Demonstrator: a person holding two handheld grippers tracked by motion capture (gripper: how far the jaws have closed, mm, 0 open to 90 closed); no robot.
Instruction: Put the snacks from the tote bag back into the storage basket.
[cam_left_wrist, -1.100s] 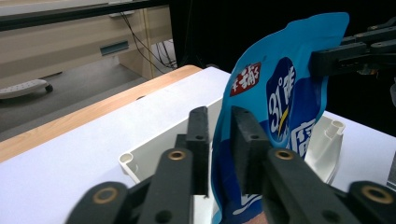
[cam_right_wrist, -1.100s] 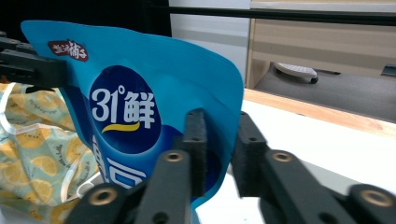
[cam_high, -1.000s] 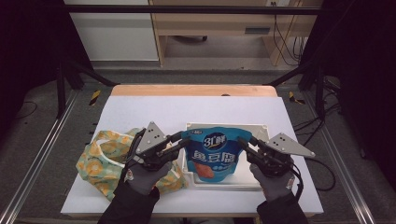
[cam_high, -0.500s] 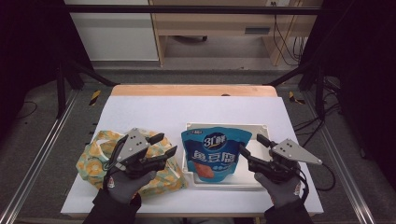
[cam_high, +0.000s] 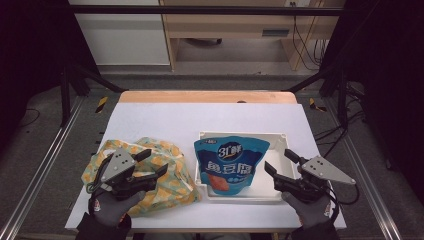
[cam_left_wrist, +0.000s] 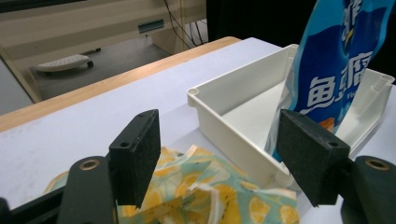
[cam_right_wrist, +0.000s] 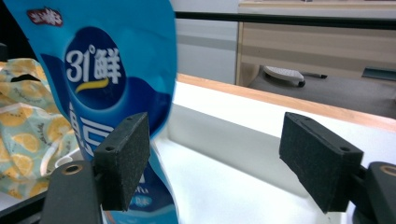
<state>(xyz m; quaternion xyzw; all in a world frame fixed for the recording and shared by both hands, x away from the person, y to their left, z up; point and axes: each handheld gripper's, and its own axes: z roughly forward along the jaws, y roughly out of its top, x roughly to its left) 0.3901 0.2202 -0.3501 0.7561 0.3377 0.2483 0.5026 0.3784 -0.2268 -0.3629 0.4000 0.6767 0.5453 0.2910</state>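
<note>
Blue snack pouch (cam_high: 231, 164) standing in the white tray (cam_high: 280, 139), long axis apparently upright. Right gripper (cam_high: 283, 167), just right of the tray, and left gripper (cam_high: 151, 163), over the yellow patterned bag (cam_high: 172, 185) left of it, have just been opening; both spread, empty. Right nearer.

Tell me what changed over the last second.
Both grippers let go of the blue pouch: jaws have just been opening, nothing between them. The left gripper moved left over the yellow bag; the right gripper backed off right. Pouch, white tray and bag stayed put.
</note>
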